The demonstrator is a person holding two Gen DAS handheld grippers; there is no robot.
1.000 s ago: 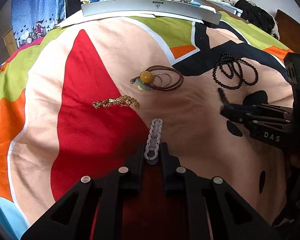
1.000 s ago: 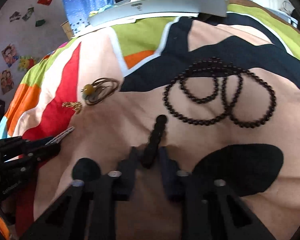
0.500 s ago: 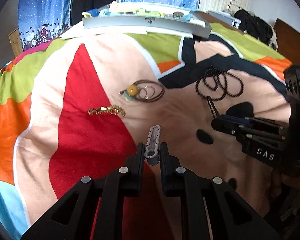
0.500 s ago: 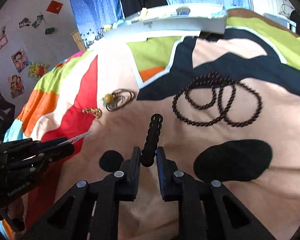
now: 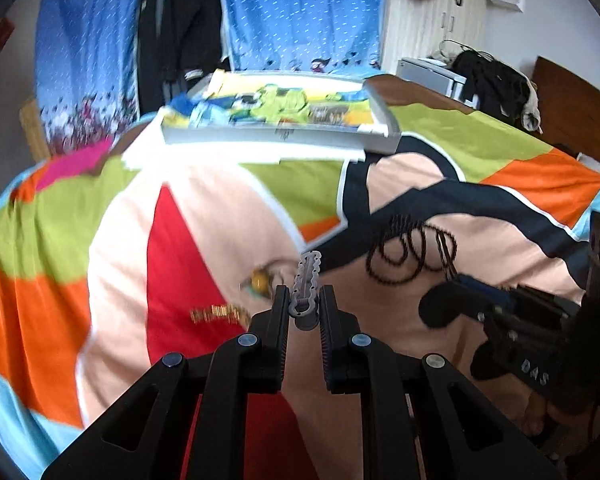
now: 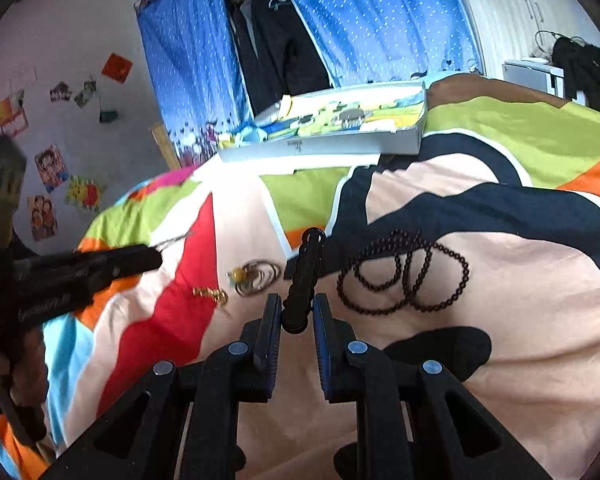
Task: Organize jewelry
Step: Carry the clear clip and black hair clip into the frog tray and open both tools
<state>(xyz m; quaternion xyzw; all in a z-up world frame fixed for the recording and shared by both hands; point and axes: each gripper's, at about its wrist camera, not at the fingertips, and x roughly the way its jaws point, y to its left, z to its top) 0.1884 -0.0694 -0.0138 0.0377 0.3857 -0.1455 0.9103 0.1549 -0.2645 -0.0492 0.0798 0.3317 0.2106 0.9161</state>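
Note:
My left gripper (image 5: 304, 300) is shut on a grey scalloped clip (image 5: 308, 276) that sticks out forward, held above the bedspread. My right gripper (image 6: 296, 309) is shut on a matching black scalloped clip (image 6: 307, 268), also in the air. On the bedspread lie a black bead necklace (image 5: 412, 256) (image 6: 404, 276), a brown cord with an amber bead (image 5: 260, 280) (image 6: 256, 274) and a gold chain (image 5: 216, 314) (image 6: 211, 294). Each gripper shows at the side of the other's view: the right one (image 5: 440, 308), the left one (image 6: 148, 258).
A grey-white tray (image 5: 280, 134) (image 6: 320, 146) with colourful contents sits at the far end of the multicoloured bedspread (image 5: 220, 216). Blue curtains and dark clothes hang behind it. A wooden headboard (image 5: 572, 108) stands at the far right.
Both grippers have risen away from the bedspread, each still carrying its clip, and now tilt up toward the tray. The jewellery on the bed has not moved.

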